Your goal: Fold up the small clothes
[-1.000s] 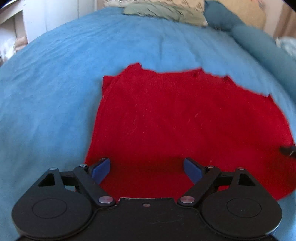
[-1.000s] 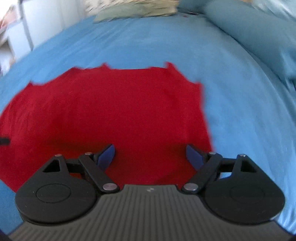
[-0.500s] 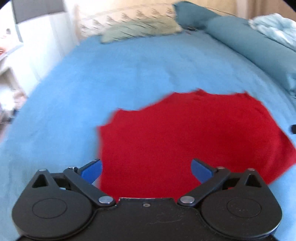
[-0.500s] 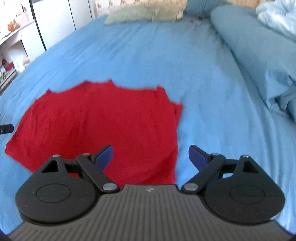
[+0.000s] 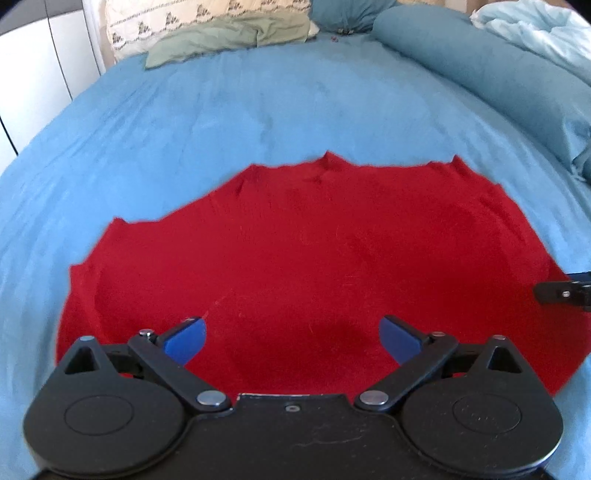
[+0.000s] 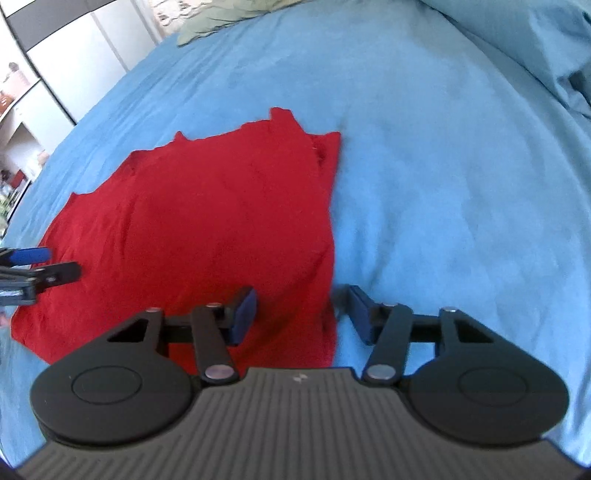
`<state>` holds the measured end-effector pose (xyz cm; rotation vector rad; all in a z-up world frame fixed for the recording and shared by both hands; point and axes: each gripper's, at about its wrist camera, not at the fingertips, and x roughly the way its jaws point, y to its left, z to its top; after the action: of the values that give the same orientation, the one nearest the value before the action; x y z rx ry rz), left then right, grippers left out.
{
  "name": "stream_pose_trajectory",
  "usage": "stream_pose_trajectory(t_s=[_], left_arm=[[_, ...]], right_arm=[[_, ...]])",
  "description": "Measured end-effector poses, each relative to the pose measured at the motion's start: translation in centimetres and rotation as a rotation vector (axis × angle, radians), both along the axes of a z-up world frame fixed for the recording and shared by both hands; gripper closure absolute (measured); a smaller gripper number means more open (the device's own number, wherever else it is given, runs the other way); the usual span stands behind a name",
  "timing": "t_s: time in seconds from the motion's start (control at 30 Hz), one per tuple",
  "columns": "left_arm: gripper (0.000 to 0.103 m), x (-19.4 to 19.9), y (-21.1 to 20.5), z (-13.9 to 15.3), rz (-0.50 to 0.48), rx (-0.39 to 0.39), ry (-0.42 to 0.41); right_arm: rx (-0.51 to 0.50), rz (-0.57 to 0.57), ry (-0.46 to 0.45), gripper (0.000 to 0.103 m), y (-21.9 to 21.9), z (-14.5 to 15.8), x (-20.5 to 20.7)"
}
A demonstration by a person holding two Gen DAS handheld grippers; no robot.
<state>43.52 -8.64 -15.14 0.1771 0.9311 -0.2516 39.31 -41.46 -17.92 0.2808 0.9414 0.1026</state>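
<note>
A red garment lies flat on the blue bedsheet, folded over, with a doubled layer along its right side. My left gripper hovers over the garment's near edge, open wide, nothing between its blue pads. My right gripper sits at the garment's near right edge; its jaws are closing, the red edge lies between them, and the pads do not press on it. Each gripper shows in the other's view: the right gripper at the far right, the left gripper at the far left.
Pillows lie at the head of the bed. A rolled blue duvet runs along the right side. White cupboards stand past the bed's left edge. Bare sheet surrounds the garment.
Both grippers have drawn back from the garment, so more of the bed shows. The left now faces the middle of the near edge. The right sits at the right edge with narrower jaws.
</note>
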Motion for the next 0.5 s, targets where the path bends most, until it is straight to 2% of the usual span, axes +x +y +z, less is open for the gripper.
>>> stream_pose_trajectory(t_s=[0.13,0.3,0.37,0.4,0.43,0.5], left_arm=[[0.003,0.9,0.3,-1.2,0.048,-0.017,0.051],[0.000,1.7,0.5,-2.3,0.069,-0.018,0.103],[0.000,2.0,0.3,-2.7,0.064,-0.003,0.115],[0.000,2.2,0.2,-2.9,0.063,0.003,0.123],[0.000,2.4,0.2,-3.0,0.067,0.004,0.132],[0.000,3.0,0.1,-3.1,0.076,0.010,0.158]], right_arm=[[-0.013,0.053,0.000,0.047,0.7,0.1,-0.1],[0.058,0.013,0.021,0.044,0.0,-1.0,0.7],[0.041,0.022,0.023,0.052,0.4,-0.7,0.8],[0.034,0.036,0.025,0.067,0.6,-0.5,0.9],[0.039,0.041,0.034,0.072,0.7,-0.2,0.9],[0.033,0.016,0.040,0.075,1.1,0.8,1.0]])
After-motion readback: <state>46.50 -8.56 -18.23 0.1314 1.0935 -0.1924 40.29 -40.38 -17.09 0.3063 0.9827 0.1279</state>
